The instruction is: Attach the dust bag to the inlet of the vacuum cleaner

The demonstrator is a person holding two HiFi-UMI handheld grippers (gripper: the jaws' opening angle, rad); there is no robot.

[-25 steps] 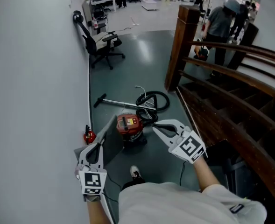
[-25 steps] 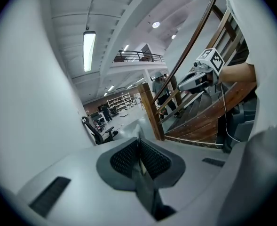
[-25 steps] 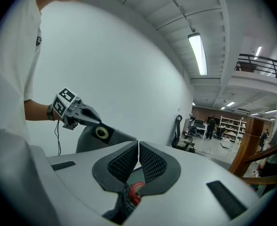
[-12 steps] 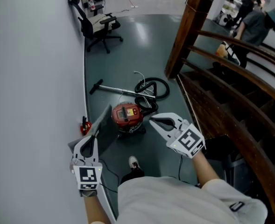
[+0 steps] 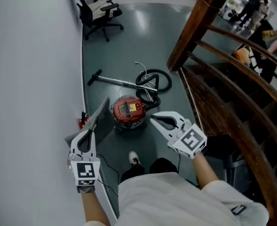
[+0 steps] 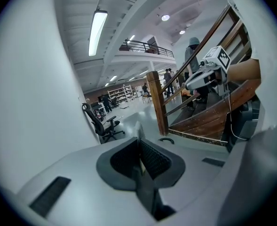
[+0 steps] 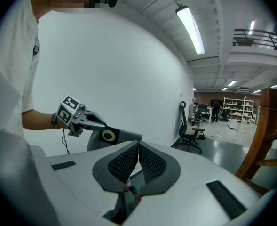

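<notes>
"Grey dust bag (image 5: 99, 117): who has it?" asks the picture desk.

"The left gripper (image 5: 88, 132), clenched on one edge of it. The bag hangs flat over the dark glossy floor (image 5: 143, 36), between the pale wall (image 5: 30, 79) and the red canister vacuum cleaner (image 5: 128, 111). Its far corner shows just left of the canister. In the right gripper view, the bag's round collar (image 7: 108, 135) faces the camera."

"And the other tongs?"

"The right gripper (image 5: 152, 120) is pressed closed with nothing between its jaws. It's held in the air just right of the canister."

"What surrounds the machine?"

"Beyond the canister lies its black hose (image 5: 153, 80), coiled, and the metal wand (image 5: 112, 80) stretches left toward the wall. A small red object (image 5: 83, 120) sits at the foot of the wall, partly hidden behind the bag, and I can't tell what it is. A black office chair (image 5: 98, 15) stands farther along the wall."

"Anything crowding the frame?"

"A dark wooden staircase (image 5: 223, 107) closes off the right side, with a curved handrail (image 5: 241, 41) and a thick newel post (image 5: 194, 29). People (image 5: 258, 6) stand beyond the rail. The wearer's white shoe (image 5: 134, 159) is planted just short of the canister, and a white shirt (image 5: 166, 201) fills the bottom edge."
</notes>
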